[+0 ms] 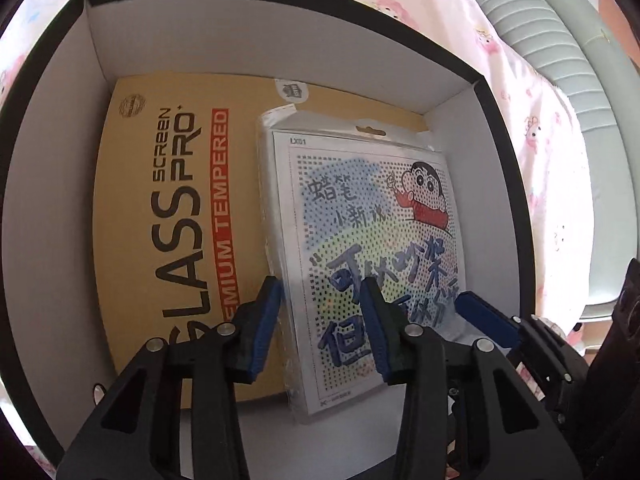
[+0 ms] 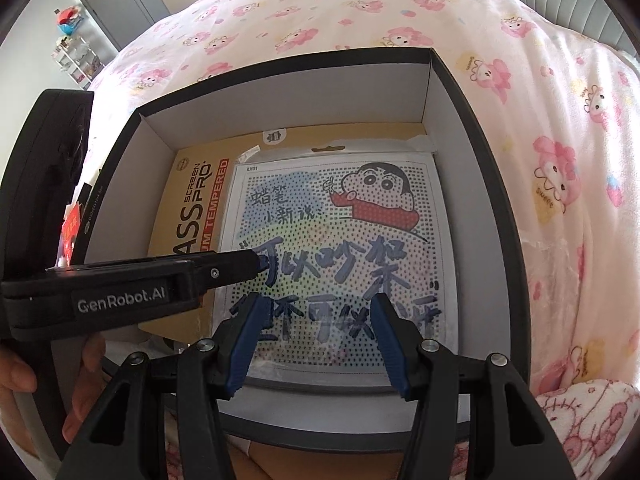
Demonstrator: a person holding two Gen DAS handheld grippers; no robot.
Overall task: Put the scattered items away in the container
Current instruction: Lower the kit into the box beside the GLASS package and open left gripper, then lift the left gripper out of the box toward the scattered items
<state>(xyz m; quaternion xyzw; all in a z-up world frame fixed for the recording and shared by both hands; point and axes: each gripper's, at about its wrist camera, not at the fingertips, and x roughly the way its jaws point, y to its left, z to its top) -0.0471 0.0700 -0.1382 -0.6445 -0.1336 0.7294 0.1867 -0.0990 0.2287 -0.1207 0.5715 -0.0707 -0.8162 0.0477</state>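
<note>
From the left wrist view, the left hand-held gripper (image 1: 324, 320) points down into the container (image 1: 60, 160), a black-rimmed box with white inner walls; its fingers stand apart with nothing clamped between them, one blue pad to the left of the cartoon packet (image 1: 360, 248) and the other over its print. That packet, a flat card sleeved in glossy plastic, lies directly ahead of the fingers, overlapping the tan screen-protector box (image 1: 160, 220) to their left. From the right wrist view, the right hand-held gripper (image 2: 316, 340) hovers with its fingers wide apart and empty, above the packet's (image 2: 340, 240) near edge; the left hand-held gripper (image 2: 224, 268) reaches in from its left over the same packet. Both items sit inside the container (image 2: 472, 160), which rests on the bed (image 2: 560, 160). Judgement: the packet is light, thin and likely slippery, flexing if pinched centrally; an edge or the hang-tab end offers the safer hold. The protector box appears stiff, with fragile contents.
</note>
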